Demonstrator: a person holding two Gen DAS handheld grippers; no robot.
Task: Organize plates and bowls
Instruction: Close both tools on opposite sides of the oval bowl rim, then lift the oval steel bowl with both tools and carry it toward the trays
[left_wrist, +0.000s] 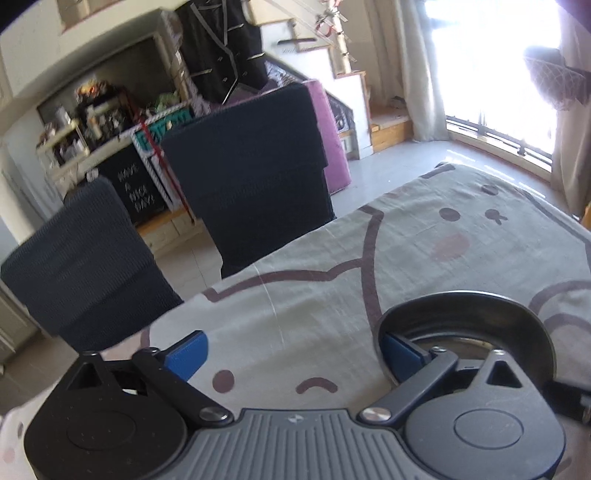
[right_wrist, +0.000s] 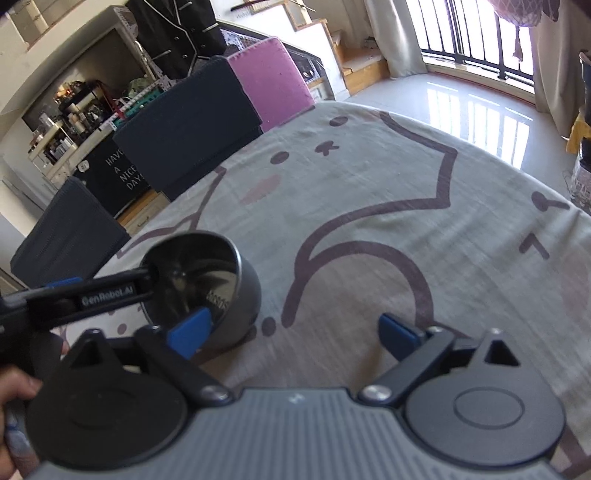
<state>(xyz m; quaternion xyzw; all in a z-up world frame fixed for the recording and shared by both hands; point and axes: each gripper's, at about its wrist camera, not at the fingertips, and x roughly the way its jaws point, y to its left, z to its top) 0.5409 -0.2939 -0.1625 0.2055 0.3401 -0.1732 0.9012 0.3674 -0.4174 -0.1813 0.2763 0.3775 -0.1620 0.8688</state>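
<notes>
Grey-green cloth with big brown cartoon cat outlines covers the table (right_wrist: 388, 177), and it fills most of both views. Dark blue fabric-covered chairs (left_wrist: 255, 162) come next, lined up along the table's far edge on the left side of each frame, with a pink one (right_wrist: 273, 81) behind them. The right wrist view shows that pink chair almost whole, while the left wrist view only catches a strip of it.

The steel bowl (right_wrist: 207, 284) is the only dish around. In the right wrist view it sits lower left on the cloth: round, shiny, with streaky reflections inside. The left wrist view cuts it off at lower right, behind its own linkage.

The left gripper (left_wrist: 295, 354) is spread wide, one blue pad inside the bowl by the near rim and the other out over bare cloth. The right wrist view alone shows its black arm reaching over the bowl's rim from the left, plus a hand (right_wrist: 14, 406) at the frame edge. Whether that pad touches the metal, I can't tell.

The right gripper (right_wrist: 295, 332) is also released, nothing between its blue pads, with the bowl just beside its left pad.

Shelf clutter at upper left is too blurry to read.
</notes>
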